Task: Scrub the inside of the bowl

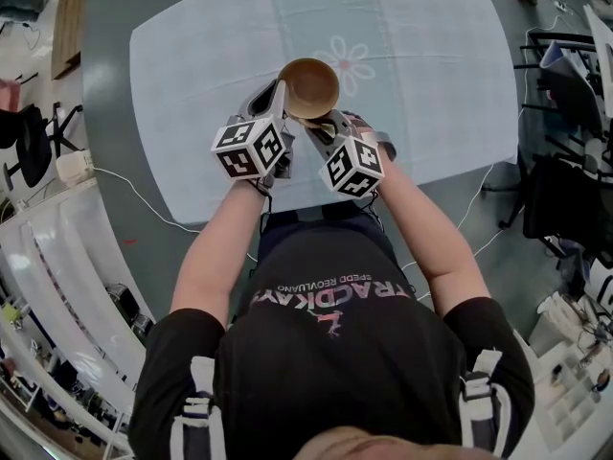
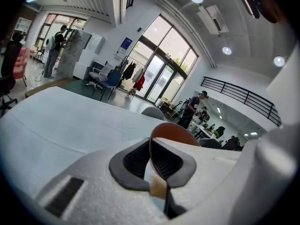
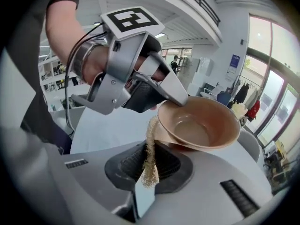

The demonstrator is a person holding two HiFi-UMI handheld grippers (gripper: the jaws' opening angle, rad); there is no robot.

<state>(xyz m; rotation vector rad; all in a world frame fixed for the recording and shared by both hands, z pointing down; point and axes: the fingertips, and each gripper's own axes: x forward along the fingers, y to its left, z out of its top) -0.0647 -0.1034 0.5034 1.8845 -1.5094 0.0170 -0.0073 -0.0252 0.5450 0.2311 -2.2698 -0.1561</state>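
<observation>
Your right tool pinches a tan scrub pad just beside the tilted bowl; your left tool clamps its rim over the table.

Table, one, rounded corners, covered by a cloth.

Cloth: pale blue-white, spread flat over the whole top and reaching every edge. Straight fold creases run across it. White flower print near the middle. The same pale surface shows in the left gripper view and the right gripper view. The table stands on a grey floor. A thin white cable trails on the floor by its near left corner.
</observation>
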